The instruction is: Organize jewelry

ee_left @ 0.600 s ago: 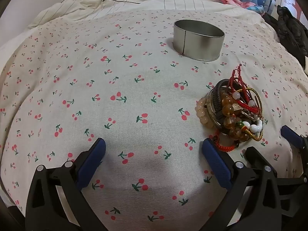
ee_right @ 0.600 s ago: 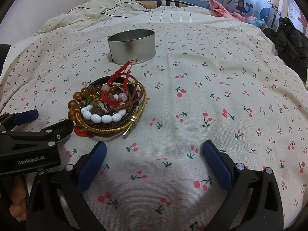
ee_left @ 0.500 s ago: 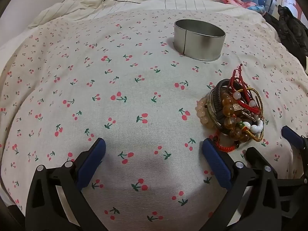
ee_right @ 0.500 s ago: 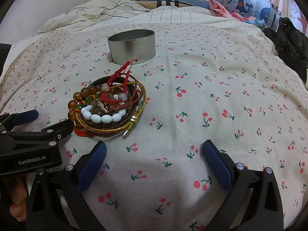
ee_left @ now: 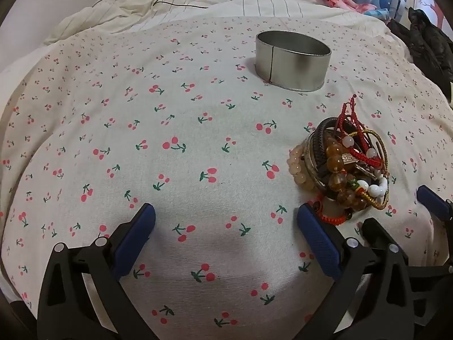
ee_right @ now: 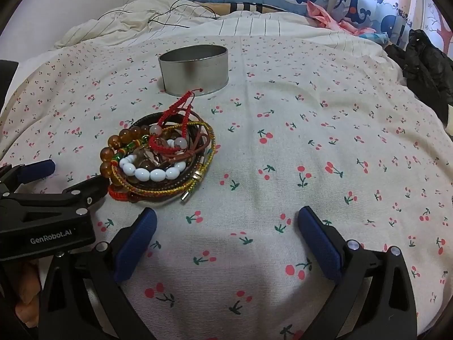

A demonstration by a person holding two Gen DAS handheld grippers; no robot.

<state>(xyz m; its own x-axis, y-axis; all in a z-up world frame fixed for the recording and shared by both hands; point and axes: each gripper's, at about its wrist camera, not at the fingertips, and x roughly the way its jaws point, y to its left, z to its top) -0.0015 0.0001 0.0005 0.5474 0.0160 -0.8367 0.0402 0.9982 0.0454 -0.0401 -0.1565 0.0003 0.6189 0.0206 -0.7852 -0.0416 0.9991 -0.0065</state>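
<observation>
cherry-print cloth (ee_left: 198,130) unchanged, bracelet pile (ee_right: 158,158) unmoved, both claws still wide

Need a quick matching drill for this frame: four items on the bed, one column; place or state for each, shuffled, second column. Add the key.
Things:
1. metal tin
2. bracelet pile
3. black clothing
4. right hand-held gripper

Place or state:
A. tangled heap of beads and cords on the cherry-print sheet
B. jaws wide open, nothing between them
C. standing upright beyond the heap, lid off
D. bunched at the far right edge of the bed

Pairs: 1-C, 2-A, 3-D, 4-B
</observation>
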